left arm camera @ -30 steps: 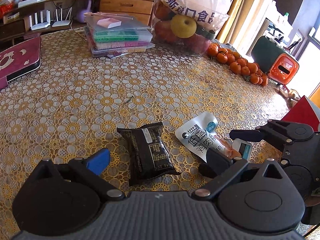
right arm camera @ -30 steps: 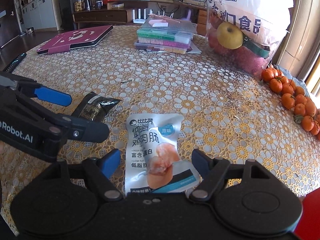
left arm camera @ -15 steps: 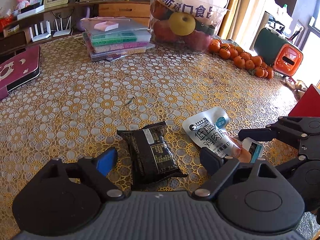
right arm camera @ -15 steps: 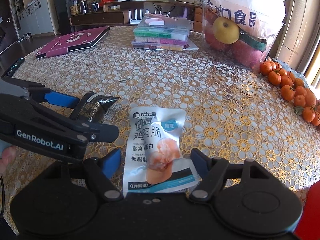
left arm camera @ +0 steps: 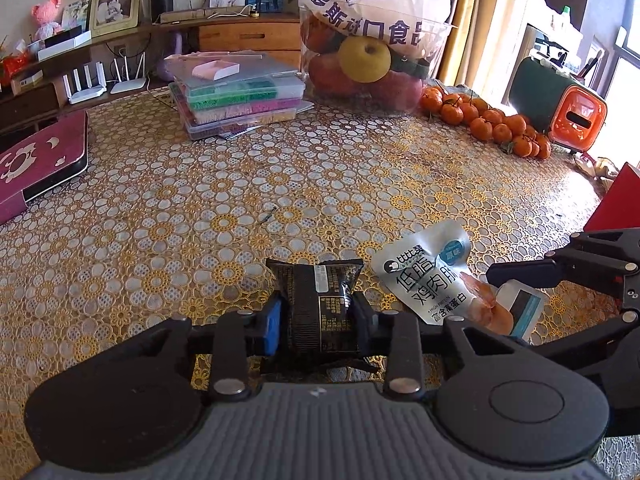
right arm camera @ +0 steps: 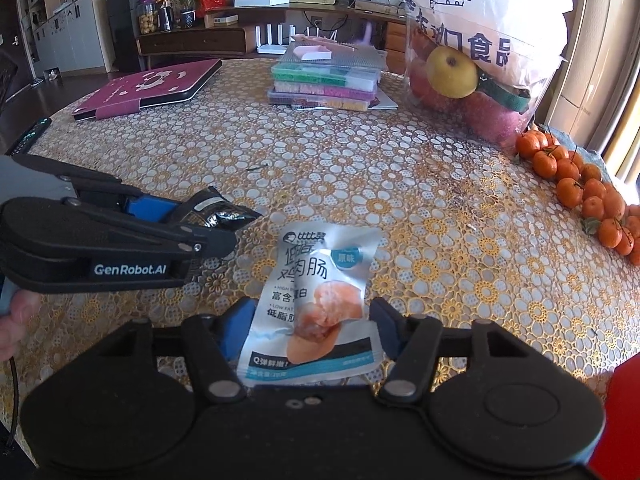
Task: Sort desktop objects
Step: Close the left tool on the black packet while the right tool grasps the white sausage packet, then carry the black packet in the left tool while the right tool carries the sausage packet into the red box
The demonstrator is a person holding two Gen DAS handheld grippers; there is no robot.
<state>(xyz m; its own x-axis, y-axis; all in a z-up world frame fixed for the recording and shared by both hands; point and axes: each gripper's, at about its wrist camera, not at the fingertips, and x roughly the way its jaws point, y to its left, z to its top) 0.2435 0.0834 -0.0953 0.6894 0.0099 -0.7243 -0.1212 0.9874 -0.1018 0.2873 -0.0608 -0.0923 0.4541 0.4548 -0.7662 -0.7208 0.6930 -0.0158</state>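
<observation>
Left wrist view: two grippers close on two snack packets lying on a lace-patterned table.

Largest first, the table fills both frames, with a fruit bag at upper centre, stacked bead boxes left of it and a row of tangerines at upper right. At lower centre the left gripper is closing, its pads pressed against both sides of the black snack packet, which looks squeezed. In the right wrist view the right gripper is closing too, with the white chicken sausage packet between its jaws at lower centre; the packet looks buckled, the pads at its edges.
</observation>
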